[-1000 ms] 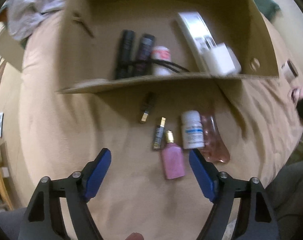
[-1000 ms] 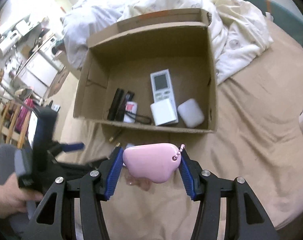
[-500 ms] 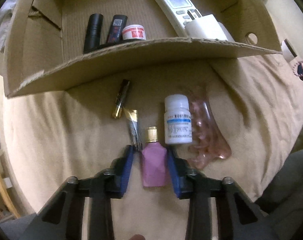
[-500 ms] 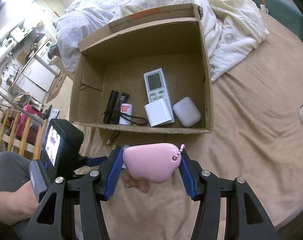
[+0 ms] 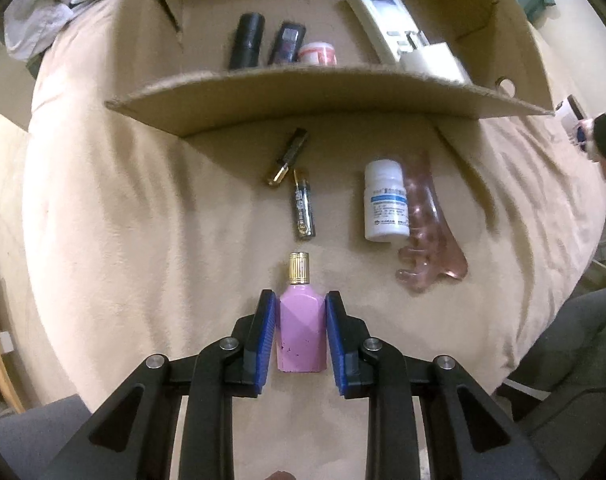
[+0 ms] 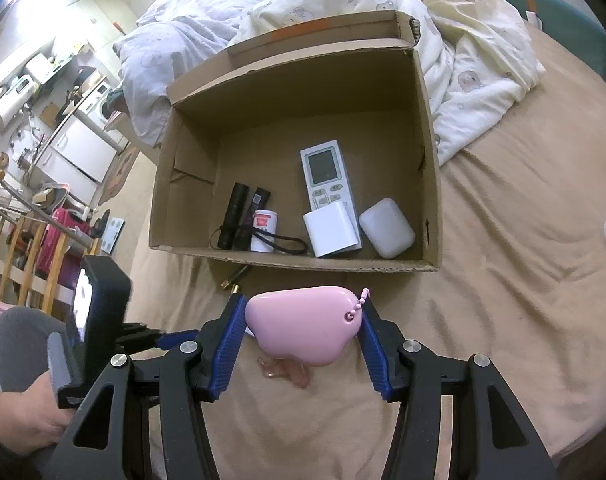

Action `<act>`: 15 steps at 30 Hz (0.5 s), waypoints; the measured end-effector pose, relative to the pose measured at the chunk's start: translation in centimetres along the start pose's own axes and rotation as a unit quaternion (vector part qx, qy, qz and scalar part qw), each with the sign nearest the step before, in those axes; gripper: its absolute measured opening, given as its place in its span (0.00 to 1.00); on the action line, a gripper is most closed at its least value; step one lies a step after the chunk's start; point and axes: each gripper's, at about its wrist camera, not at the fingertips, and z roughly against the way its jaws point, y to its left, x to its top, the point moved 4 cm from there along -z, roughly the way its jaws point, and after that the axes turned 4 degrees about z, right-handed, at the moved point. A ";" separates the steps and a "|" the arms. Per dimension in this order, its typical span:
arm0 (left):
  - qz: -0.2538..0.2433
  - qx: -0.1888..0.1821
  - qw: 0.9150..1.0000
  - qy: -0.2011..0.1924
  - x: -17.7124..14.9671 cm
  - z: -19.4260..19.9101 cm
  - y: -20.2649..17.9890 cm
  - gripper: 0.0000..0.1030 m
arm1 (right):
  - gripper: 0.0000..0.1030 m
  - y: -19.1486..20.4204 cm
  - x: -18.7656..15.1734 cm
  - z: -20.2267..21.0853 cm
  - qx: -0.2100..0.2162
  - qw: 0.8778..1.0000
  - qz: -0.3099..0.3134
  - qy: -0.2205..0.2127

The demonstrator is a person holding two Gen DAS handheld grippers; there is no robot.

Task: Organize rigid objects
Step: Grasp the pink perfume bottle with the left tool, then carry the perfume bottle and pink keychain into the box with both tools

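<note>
Sorting station on a bed with a tan cover [image 5: 103, 240]; one open cardboard box [image 6: 429, 152] serves as the collecting bin, its low front wall facing the person so things can be dropped in from above. Already inside: a white remote [image 6: 326, 178], a white square adapter [image 6: 331, 229], a white rounded case [image 6: 387, 227], two black cylinders [image 6: 239, 216] with a looped cord, and a small red-and-white jar [image 6: 264, 230]. Loose on the cover in front of the box, apparently awaiting their turn: a gold-tipped dark tube [image 5: 288, 157], a battery [image 5: 303, 210], a white pill bottle [image 5: 385, 200] touching a translucent pink comb-like piece [image 5: 427, 240]. Left gripper [image 5: 302, 332]: points straight down, blue pads pressed on both flat sides of a pink perfume bottle [image 5: 301, 330] with a gold cap, gripped across the body where the faces are parallel; whether it has left the cover cannot be told. Right gripper [image 6: 303, 330]: clamped on a pink rounded pebble-shaped item [image 6: 303, 326] with a bead chain, held in the air short of the box, likely waiting so both hands deliver without crossing. Judged status: two items in hand, four left to gather.
</note>
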 end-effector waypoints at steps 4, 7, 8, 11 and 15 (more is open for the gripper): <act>-0.008 0.021 0.999 -0.029 0.5 1.8 -0.5 0.22 | 0.56 -0.1 -0.1 0.2 0.002 1.000 -0.004 -0.001; -0.007 0.030 0.998 -0.051 0.9 3.3 -0.6 0.22 | 0.56 0.0 0.0 0.5 0.006 1.000 -0.006 -0.005; -0.006 0.033 0.998 -0.058 0.9 3.9 -0.6 0.22 | 0.56 0.1 0.1 0.8 0.008 1.000 -0.005 -0.011; 0.002 0.037 0.996 -0.081 2.2 5.9 0.3 0.22 | 0.56 0.7 0.7 2.0 0.012 0.999 0.004 -0.036; 0.005 0.040 0.994 -0.105 3.2 8.2 1.3 0.22 | 0.56 1.6 1.7 4.1 0.030 0.996 0.018 -0.077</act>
